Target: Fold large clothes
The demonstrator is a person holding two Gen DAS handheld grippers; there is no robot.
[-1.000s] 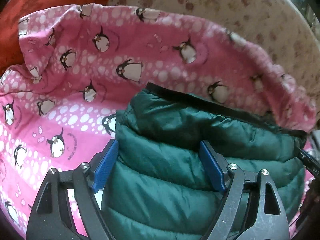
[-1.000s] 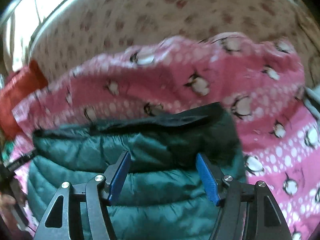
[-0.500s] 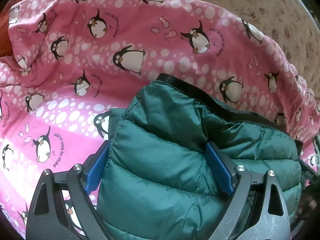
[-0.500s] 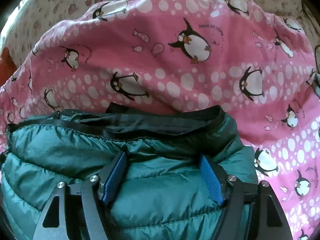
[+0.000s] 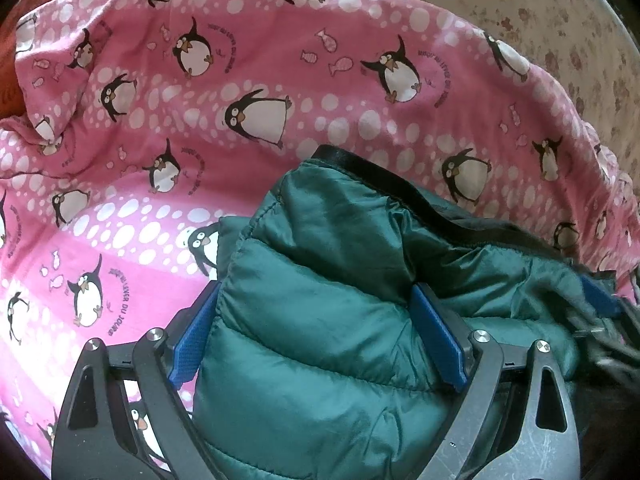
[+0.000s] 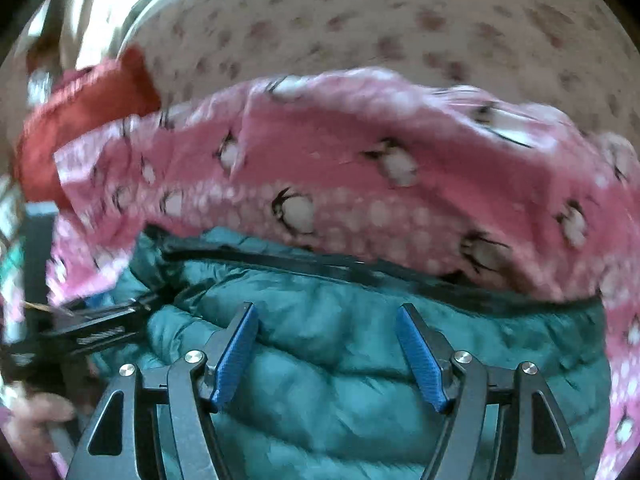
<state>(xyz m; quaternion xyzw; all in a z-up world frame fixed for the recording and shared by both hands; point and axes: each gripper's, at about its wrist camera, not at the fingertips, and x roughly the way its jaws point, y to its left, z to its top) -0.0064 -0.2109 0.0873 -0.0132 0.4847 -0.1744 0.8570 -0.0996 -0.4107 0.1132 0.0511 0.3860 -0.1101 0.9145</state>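
Our left claw has its blue pads set wide apart, one on each side of a bulging fold of the green quilted puffer jacket. The padding fills the gap and touches both pads, but we cannot tell whether it is truly gripped. Our right claw shows the same stance: blue pads spread apart, with the jacket swelling up between them. This view is blurred, so contact there is hard to judge.

The jacket lies bunched in a heap, its black-trimmed edge running along the far side, away from both claws. In the right wrist view the left claw shows at the jacket's left end; in the left wrist view a blue pad of the right claw peeks in at the right edge.

Under and around the jacket lies a pink sheet with penguins and white dots — it rises in a rumpled ridge behind the jacket. Beyond it is a cream bedcover with small brownish flowers. A red cloth sits at the far left, touching the pink sheet's edge.
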